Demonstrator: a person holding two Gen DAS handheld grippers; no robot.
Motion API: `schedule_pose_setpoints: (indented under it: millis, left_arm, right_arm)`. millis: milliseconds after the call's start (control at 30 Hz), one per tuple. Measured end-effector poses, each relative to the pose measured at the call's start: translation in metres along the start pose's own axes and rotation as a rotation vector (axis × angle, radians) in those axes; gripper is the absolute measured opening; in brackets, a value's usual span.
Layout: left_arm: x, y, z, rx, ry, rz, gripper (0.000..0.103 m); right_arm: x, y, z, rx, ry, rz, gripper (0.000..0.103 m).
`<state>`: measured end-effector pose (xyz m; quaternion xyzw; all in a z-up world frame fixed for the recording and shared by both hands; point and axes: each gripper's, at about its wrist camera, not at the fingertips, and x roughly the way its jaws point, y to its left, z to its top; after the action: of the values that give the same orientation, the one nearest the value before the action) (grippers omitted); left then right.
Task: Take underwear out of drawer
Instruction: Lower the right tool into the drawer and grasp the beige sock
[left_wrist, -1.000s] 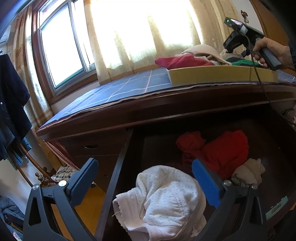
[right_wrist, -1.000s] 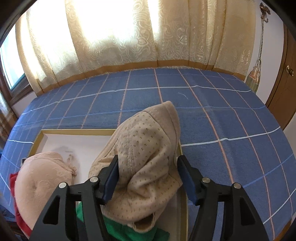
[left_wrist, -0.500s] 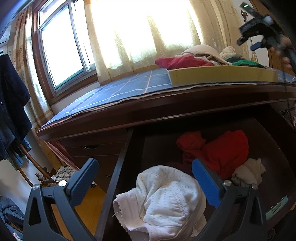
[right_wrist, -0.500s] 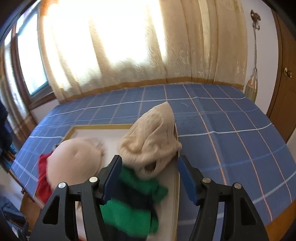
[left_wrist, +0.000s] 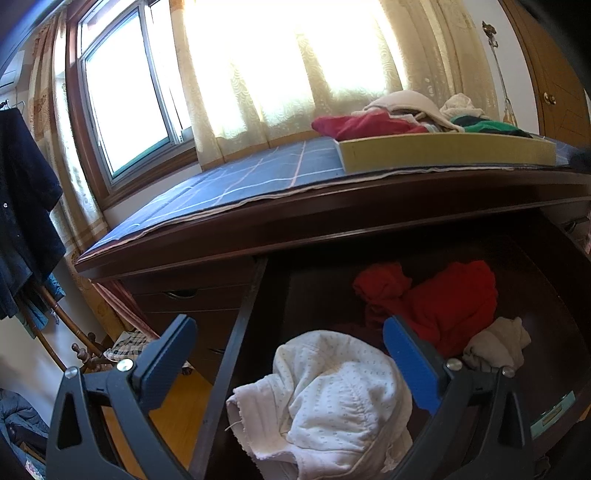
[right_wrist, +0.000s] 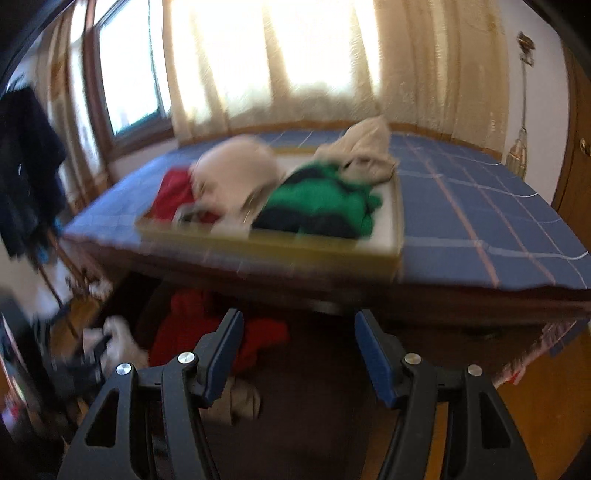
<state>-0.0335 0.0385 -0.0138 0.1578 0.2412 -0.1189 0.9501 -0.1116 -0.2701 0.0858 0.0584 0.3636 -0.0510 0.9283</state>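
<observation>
three garments in the drawer (left_wrist: 236, 354): white (left_wrist: 332, 398), red (left_wrist: 443, 306), beige (left_wrist: 495, 343).

Underwear (left_wrist: 332, 398) in drawer (left_wrist: 229, 350) below tray (left_wrist: 443, 152)

The left wrist camera sat low and close over the open drawer (left_wrist: 406, 295), facing the window (left_wrist: 129, 99) at 11 o'clock. The right wrist camera looked from higher, tilted down, blurred. Both shared the tray (right_wrist: 391, 254) and drawer.
</observation>
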Motion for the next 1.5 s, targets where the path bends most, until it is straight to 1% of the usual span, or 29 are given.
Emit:
schedule_pose_setpoints:
  millis: [100,233,333,467,600,733,800,867,1033,1133,1200,1300,1367,1500]
  left_arm:
    - [-0.001,0.0,0.0,0.0,-0.002,0.004,0.103]
    - [-0.001,0.001,0.0,0.002,-0.002,0.002,0.103]
    - [-0.001,0.001,0.0,0.001,-0.002,-0.001,0.103]
    - [0.0,0.004,0.001,-0.018,0.004,-0.011,0.103]
    - [0.002,0.005,0.003,-0.019,0.013,-0.005,0.103]
    - [0.004,0.003,0.003,-0.015,0.018,0.002,0.103]
    - [0.005,0.003,0.004,-0.012,0.022,0.005,0.103]
    - [0.006,0.001,0.004,-0.01,0.025,0.008,0.103]
    - [0.008,0.003,0.005,-0.027,0.04,-0.006,0.103]
    - [0.008,0.001,0.004,-0.026,0.04,0.0,0.103]
    - [0.008,0.001,0.003,-0.027,0.039,0.003,0.102]
    - [0.009,0.001,0.003,-0.033,0.049,0.003,0.102]
    - [0.01,0.0,0.003,-0.028,0.054,0.007,0.102]
    - [0.011,-0.001,0.003,-0.027,0.059,0.011,0.102]
  right_arm:
    - [0.003,0.016,-0.023,-0.014,0.052,0.044,0.065]
    - [0.02,0.03,-0.047,0.018,0.135,0.11,0.065]
    - [0.032,0.036,-0.056,0.034,0.18,0.122,0.065]
    - [0.045,0.038,-0.06,0.075,0.235,0.16,0.065]
    - [0.055,0.045,-0.063,0.063,0.277,0.17,0.065]
    - [0.073,0.056,-0.062,0.057,0.356,0.201,0.065]
    - [0.088,0.064,-0.062,0.059,0.418,0.229,0.065]
    - [0.101,0.071,-0.063,0.061,0.467,0.239,0.065]
    - [0.13,0.087,-0.063,0.044,0.569,0.201,0.065]
    - [0.145,0.097,-0.066,0.013,0.622,0.146,0.065]
    - [0.149,0.1,-0.064,0.011,0.639,0.134,0.065]
    - [0.156,0.104,-0.064,-0.013,0.67,0.085,0.065]
    - [0.161,0.104,-0.067,0.003,0.705,0.087,0.065]
    - [0.163,0.113,-0.068,-0.062,0.724,0.077,0.065]
